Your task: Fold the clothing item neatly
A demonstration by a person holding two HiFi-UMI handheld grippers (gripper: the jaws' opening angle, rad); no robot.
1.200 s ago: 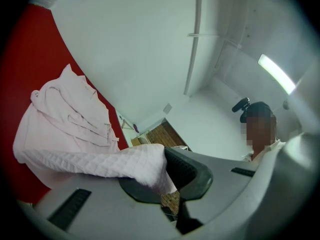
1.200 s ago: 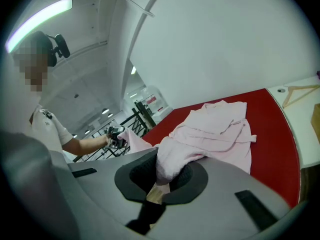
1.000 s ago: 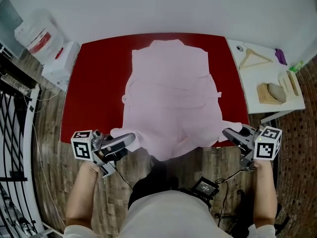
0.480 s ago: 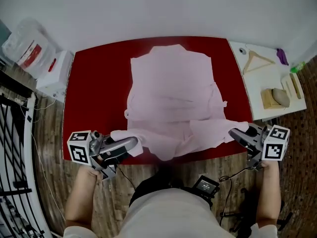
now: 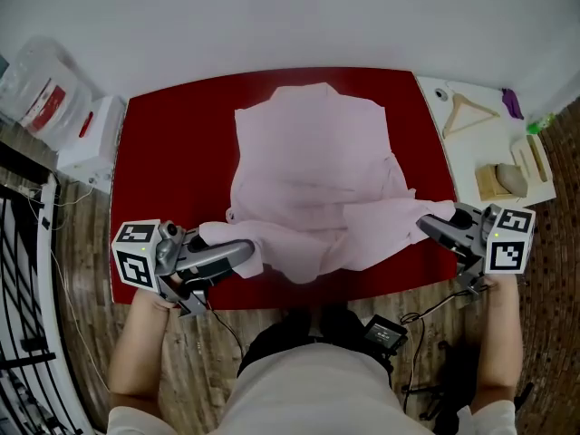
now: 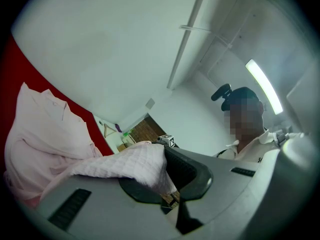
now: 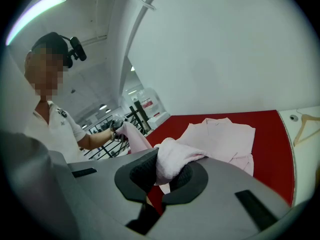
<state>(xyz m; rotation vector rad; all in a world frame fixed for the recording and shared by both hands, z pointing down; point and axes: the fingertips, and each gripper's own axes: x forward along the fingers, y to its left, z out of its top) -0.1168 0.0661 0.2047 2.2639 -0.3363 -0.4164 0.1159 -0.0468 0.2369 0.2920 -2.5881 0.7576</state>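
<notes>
**A:** Both have risen and moved in over the table: left tongs (image 5: pixel 251 253) and right tongs (image 5: pixel 424 227) each clamp a hem corner of the pale pink waffle-knit garment (image 5: pixel 308 152).

**B:** Progress?

**A:** Early. The collar end lies flat on the red worktop (image 5: pixel 172 143). 1 fold looks begun, none laid down.

Grey left tongs (image 5: pixel 256 248), marker cube (image 5: pixel 136 254), seemingly white shirt (image 5: pixel 308 392)

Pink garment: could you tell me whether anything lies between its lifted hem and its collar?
Nothing visible does: the pink waffle-textured garment lies bare to its collar; left gripper and right gripper hold its hem.
</notes>
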